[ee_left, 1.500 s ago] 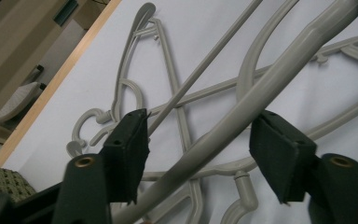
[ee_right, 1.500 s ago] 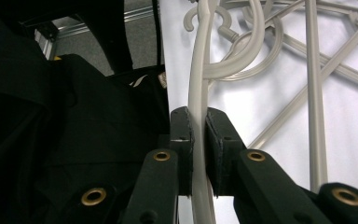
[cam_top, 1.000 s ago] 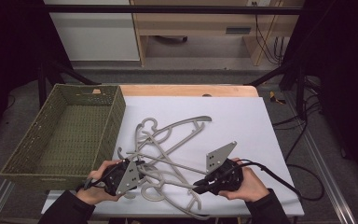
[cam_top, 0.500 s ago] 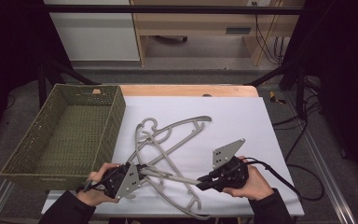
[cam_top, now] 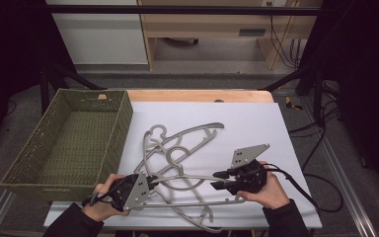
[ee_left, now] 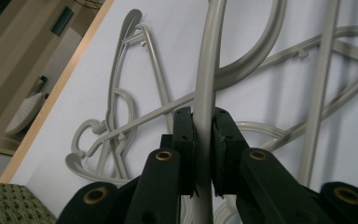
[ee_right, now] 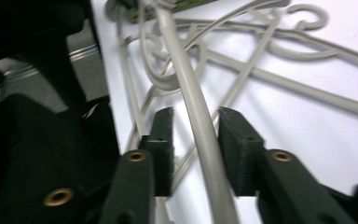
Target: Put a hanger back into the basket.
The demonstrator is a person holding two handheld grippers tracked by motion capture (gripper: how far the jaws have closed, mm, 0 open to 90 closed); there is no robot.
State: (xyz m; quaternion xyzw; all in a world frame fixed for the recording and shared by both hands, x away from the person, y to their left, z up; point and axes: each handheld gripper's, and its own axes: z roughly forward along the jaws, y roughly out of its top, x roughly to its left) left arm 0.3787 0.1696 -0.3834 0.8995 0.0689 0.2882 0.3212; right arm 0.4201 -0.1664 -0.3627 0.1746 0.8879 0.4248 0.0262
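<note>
From the high view, I see my left gripper at the near left of the white table top, its jaws pointing right into a tangled heap of pale grey plastic clothes hangers that lies in the middle of the sheet. My right gripper sits at the near right, jaws pointing left toward the same heap, a black cable trailing off behind it. One long grey hanger bar runs between the two grippers. An olive-green woven rectangular basket stands at the left, just beside the heap.

Along the left gripper view, my two black jaws have just been closing and now pinch the hanger bar from both sides, the pads tight against it with no gap. Farther off, the other hangers lie flat on the white sheet, and a corner of the basket shows at the near left.

Along the right gripper view, my jaws have just been opening. They stand a little apart with the same curved grey bar running between them; I see clear white sheet on either side of the bar, so the pads do not press it. More hanger hooks and bars spread across the far side of the table.
</note>
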